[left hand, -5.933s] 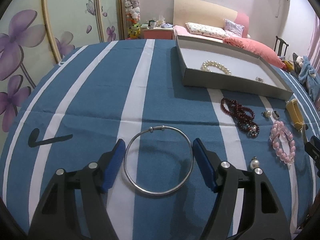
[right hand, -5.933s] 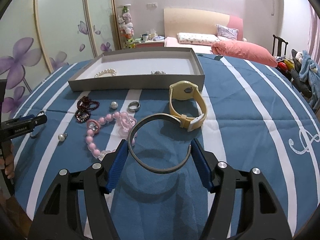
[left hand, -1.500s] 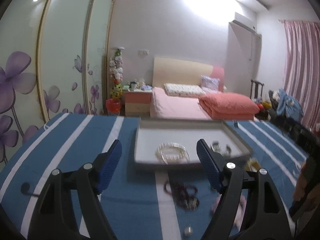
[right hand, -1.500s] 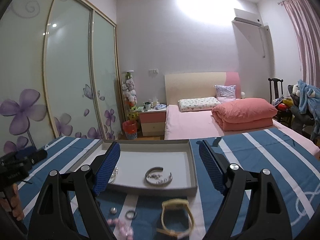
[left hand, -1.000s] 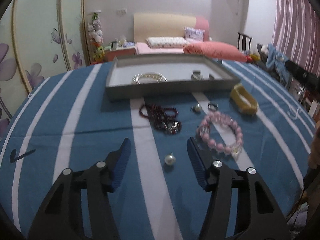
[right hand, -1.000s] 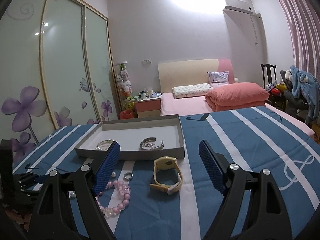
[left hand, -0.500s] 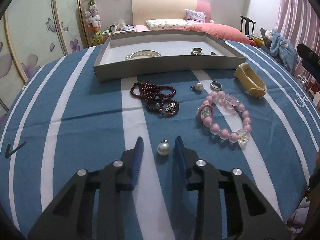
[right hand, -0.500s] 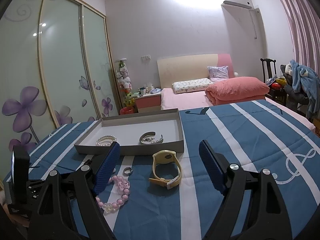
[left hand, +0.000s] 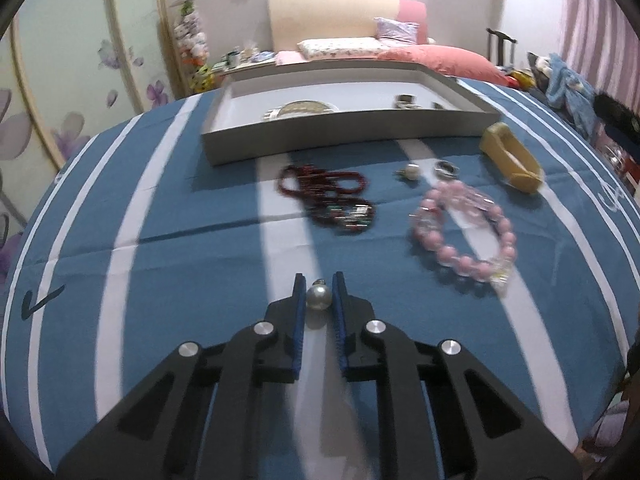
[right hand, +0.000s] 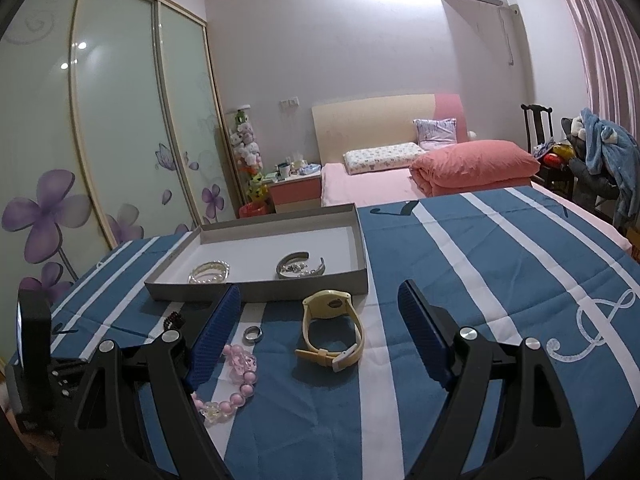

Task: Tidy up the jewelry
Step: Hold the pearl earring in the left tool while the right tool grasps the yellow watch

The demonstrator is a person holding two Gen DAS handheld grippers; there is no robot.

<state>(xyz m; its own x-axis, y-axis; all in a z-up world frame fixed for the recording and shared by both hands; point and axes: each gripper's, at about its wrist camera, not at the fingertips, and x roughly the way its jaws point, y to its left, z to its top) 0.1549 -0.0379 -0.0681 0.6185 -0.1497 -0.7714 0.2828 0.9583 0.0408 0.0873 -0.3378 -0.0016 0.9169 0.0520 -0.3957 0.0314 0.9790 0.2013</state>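
Observation:
A small white pearl pendant [left hand: 319, 298] lies on the blue striped cloth between the blue pads of my left gripper [left hand: 318, 286]. Its jaws are closing, and both pads touch the pearl. Beyond it lie a dark red bead necklace [left hand: 328, 196], a pink bead bracelet [left hand: 464, 236], a second pearl [left hand: 412, 171], a ring [left hand: 447, 168] and a yellow watch [left hand: 512, 160]. The grey tray [left hand: 340, 136] holds a pearl bracelet [right hand: 210, 272] and a silver cuff [right hand: 300, 266]. My right gripper [right hand: 319, 290] hangs open above the watch [right hand: 332, 332], holding nothing.
The body of the left tool [right hand: 32, 344] shows at the left edge of the right wrist view. A bed with a pink quilt [right hand: 472, 164] stands behind the table. The table's rounded edge [left hand: 24, 240] curves away on the left.
The left jaws have drawn in from a narrow gap around the pearl until the pads meet it. The right gripper has stayed open and almost still.

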